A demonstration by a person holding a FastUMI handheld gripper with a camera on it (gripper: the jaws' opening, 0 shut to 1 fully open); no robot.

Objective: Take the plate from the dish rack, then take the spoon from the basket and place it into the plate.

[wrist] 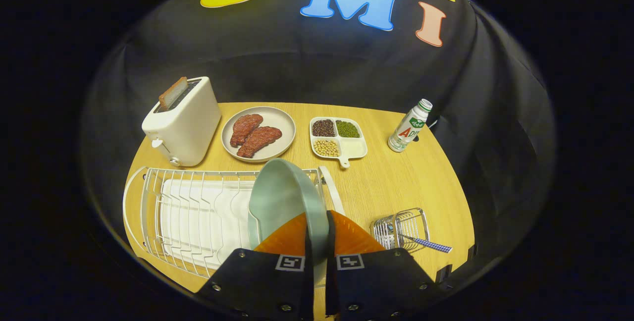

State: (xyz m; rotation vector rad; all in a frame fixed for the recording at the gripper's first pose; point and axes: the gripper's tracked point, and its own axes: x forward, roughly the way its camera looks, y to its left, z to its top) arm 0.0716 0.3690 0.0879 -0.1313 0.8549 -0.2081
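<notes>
Here the gripper pinched the rim of the plate, both fingers pressed on it, edge-up over the dish rack. Setting down remained; the spoon lay in the basket beyond

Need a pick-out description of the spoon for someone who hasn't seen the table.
Start at the white wire dish rack, where the gripper fingers are shut on the pale green plate. Beside the rack, on the wooden table, stands a small wire basket. The spoon lies in it, its blue-and-white checked handle poking over the rim, unlike anything nearby.
</notes>
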